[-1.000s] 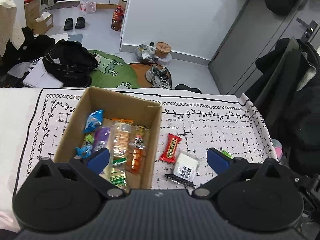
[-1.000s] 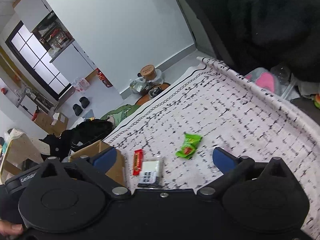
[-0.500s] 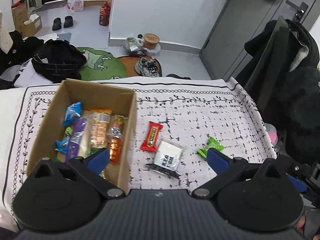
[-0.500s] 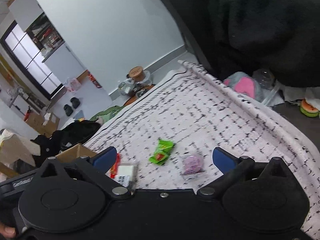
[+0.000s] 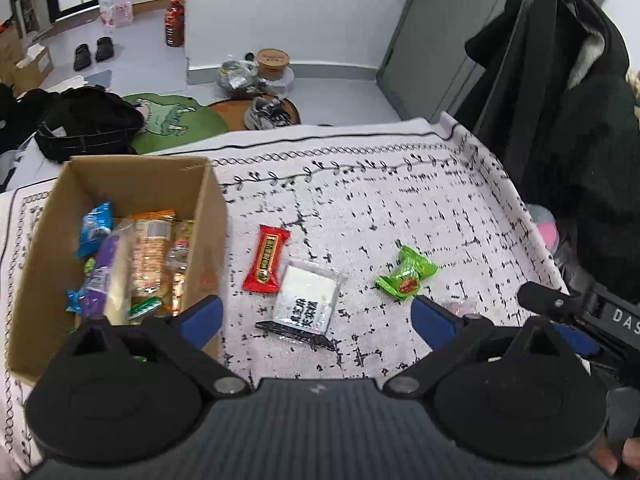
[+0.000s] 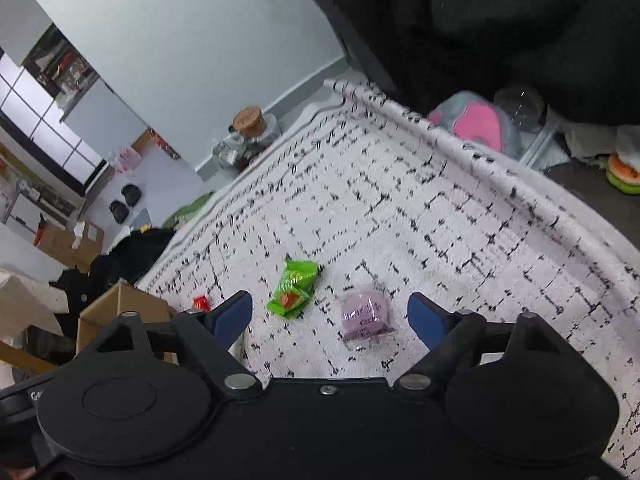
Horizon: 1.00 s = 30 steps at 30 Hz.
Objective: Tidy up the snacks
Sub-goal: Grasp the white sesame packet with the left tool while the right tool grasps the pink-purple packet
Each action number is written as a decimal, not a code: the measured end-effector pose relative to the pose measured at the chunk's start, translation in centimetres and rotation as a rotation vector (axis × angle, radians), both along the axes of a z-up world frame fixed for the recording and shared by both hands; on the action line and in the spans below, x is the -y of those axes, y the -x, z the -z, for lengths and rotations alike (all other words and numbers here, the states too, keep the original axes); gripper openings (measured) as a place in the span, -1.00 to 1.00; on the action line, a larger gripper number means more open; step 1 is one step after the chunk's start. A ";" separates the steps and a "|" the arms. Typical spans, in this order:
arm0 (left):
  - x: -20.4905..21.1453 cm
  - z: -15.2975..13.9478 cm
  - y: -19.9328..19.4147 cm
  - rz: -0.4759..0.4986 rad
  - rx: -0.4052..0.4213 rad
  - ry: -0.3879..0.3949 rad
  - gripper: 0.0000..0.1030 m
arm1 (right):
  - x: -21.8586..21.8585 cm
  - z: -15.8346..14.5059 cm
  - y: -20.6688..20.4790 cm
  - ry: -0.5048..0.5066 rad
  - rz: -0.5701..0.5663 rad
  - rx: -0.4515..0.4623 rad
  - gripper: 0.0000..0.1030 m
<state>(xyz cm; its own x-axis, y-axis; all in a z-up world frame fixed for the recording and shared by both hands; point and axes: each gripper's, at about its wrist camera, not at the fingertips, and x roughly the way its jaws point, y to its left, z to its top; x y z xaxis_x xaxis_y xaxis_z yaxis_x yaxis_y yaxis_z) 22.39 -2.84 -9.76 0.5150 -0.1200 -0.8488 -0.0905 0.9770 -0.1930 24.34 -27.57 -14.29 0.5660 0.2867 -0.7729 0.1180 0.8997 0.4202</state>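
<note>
Both my grippers moved right and lower since earlier frame; brown cardboard box point(image 5: 132, 184) now at left edge of left view, purple wrapped snack point(image 6: 366, 314) newly between my right jaws. Right gripper point(image 6: 330, 314) jaws just been closing, not touching purple snack, apart. Left gripper point(image 5: 316, 320) jaws wide open above white flat packet point(image 5: 306, 300). Red candy bar point(image 5: 266, 260) touching packet's left corner. Green wrapped candy point(image 5: 406, 274) near, on white patterned tabletop cloth point(image 5: 400, 208). Box holds several snacks.
</note>
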 end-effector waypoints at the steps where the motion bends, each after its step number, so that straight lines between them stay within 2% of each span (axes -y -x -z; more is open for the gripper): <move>1: 0.1 0.3 -0.2 0.002 -0.002 0.004 0.94 | -0.2 0.3 -0.2 -0.002 -0.008 -0.012 0.55; 13: 1.0 4.3 -2.5 0.017 -0.063 -0.002 0.64 | -0.8 2.3 -2.0 0.009 -0.025 -0.071 0.43; 18: 1.2 6.2 -3.4 0.024 -0.108 -0.004 0.62 | -1.3 3.4 -3.4 0.020 -0.027 -0.095 0.40; 21: 1.3 7.5 -4.0 0.014 -0.148 -0.009 0.52 | -2.0 4.0 -4.1 0.033 -0.046 -0.108 0.38; 28: 1.4 9.0 -4.6 0.019 -0.178 -0.028 0.44 | -2.2 5.0 -4.7 0.077 -0.052 -0.141 0.37; 30: 1.4 9.5 -4.8 0.014 -0.190 -0.027 0.40 | -2.2 5.5 -4.7 0.083 -0.048 -0.155 0.29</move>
<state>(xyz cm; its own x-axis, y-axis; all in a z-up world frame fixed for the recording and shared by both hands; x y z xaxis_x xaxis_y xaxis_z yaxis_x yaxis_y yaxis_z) 27.23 -4.26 -19.21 0.3435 -0.1024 -0.9336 -0.1089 0.9830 -0.1479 29.08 -25.42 -19.75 0.4256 0.2418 -0.8720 0.1320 0.9368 0.3241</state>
